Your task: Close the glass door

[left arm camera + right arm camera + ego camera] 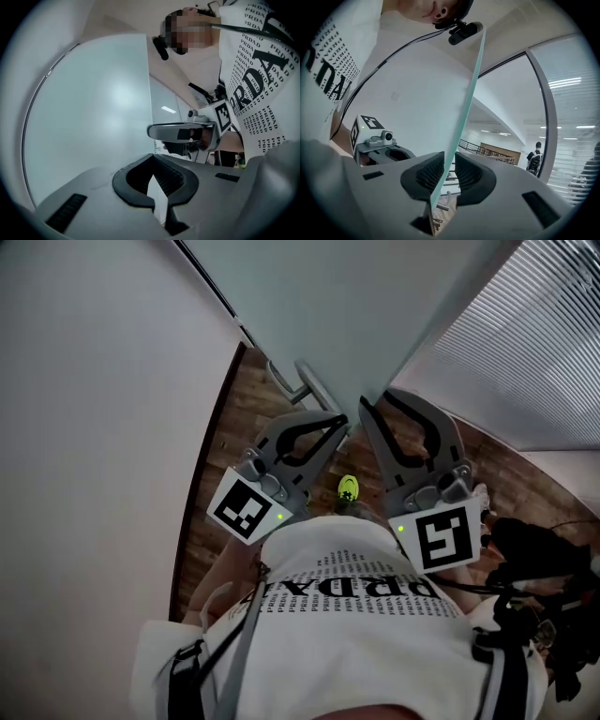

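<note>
R tongs (449,158) on glass door (465,105) edge

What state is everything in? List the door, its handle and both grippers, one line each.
glass door: open; hallway shows past its free edge.
door handle: untouched by either gripper.
left gripper: shut on the door's edge.
right gripper: shut on the door's edge.

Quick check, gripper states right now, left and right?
Left gripper: closed, clamped on the edge of the glass door.
Right gripper: closed, clamped on the same glass door edge.
</note>
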### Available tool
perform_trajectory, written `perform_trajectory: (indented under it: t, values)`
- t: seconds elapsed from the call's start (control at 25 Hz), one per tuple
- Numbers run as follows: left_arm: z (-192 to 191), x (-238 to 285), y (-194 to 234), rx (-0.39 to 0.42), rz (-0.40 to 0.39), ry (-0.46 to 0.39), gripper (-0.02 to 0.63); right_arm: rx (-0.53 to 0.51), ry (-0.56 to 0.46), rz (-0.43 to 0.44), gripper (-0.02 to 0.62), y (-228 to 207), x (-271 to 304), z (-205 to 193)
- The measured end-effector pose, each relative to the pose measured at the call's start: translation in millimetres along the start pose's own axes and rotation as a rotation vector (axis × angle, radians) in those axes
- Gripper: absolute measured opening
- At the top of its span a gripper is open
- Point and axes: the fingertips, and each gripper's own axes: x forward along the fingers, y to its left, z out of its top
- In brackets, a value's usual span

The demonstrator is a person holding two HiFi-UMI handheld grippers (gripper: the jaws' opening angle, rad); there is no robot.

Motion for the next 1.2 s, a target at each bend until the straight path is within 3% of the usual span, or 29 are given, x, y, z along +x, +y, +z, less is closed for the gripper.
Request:
perform_trajectory:
  t: [0.36, 0.64, 0.96, 1.2]
  values:
    - [-1.6, -1.2, -0.3, 0.032, 0.03, 0.0, -0.002, -0.011, 0.009, 0.009, 0.058, -3.5, 0.8, -5.4]
    - [-2.4, 0.4, -0.1, 0.042, -0.008, -0.033, -0.002, -0.005, 0.006, -0.066, 0.057, -5.8, -11.2, -9.4]
    - [-13.0, 4.5, 5.6, -0.014, 0.095, 0.016, -0.002, 0.036, 0.001, 0.045, 0.058, -10.3, -0.8, -29.8]
    - [-4.4, 1.7, 5.4, -0.005, 0.103, 0.021, -0.001, 0.047, -0.007, 0.063, 0.058, -8.9, -0.5, -22.4]
